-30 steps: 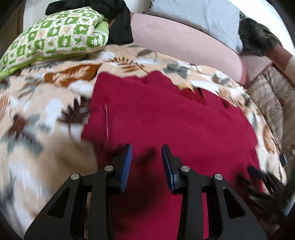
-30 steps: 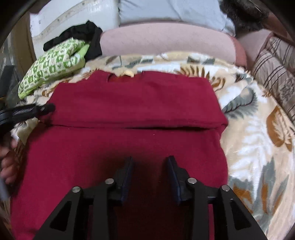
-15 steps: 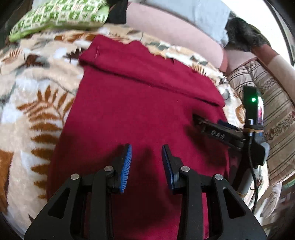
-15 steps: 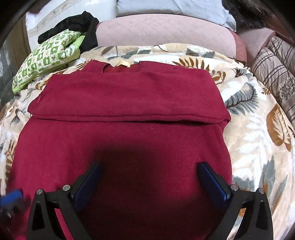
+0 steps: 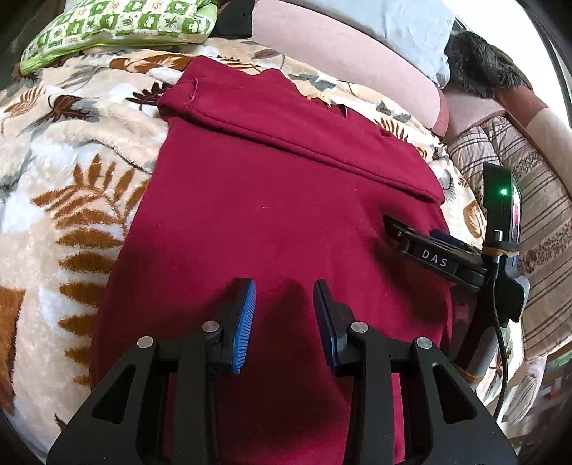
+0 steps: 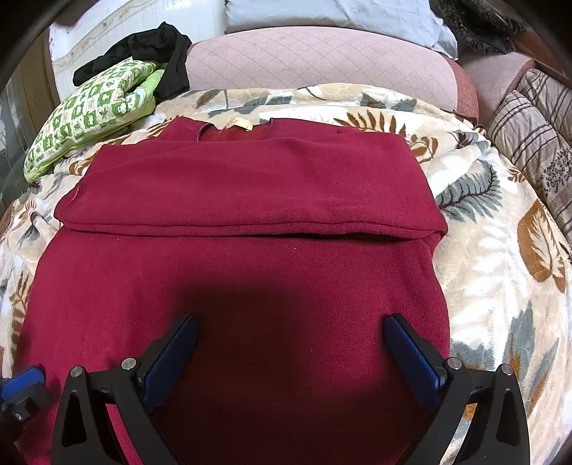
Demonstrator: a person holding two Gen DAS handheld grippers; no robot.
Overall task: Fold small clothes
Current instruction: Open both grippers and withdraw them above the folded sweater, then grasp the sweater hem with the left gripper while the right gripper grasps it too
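Note:
A dark red garment (image 5: 279, 200) lies flat on a leaf-print blanket (image 5: 71, 186), with a folded band lying across its far part (image 6: 250, 193) and a neck label (image 6: 240, 123) at the far edge. My left gripper (image 5: 284, 304) hovers over the garment's near part, jaws partly open and empty. My right gripper (image 6: 289, 343) is wide open over the garment's near edge, holding nothing. The right gripper also shows in the left wrist view (image 5: 429, 250) at the garment's right edge. A blue part of the left gripper shows at the lower left of the right wrist view (image 6: 21, 386).
A green checked pillow (image 6: 93, 114) and black clothing (image 6: 157, 50) lie at the far left. A pink cushion (image 6: 321, 60) and a grey pillow (image 6: 339, 14) stand behind the blanket. Striped cushions (image 6: 536, 121) are at the right.
The right gripper opened wide and drew back toward the garment's near edge. The left gripper pulled back from the far left corner to the near part of the garment.

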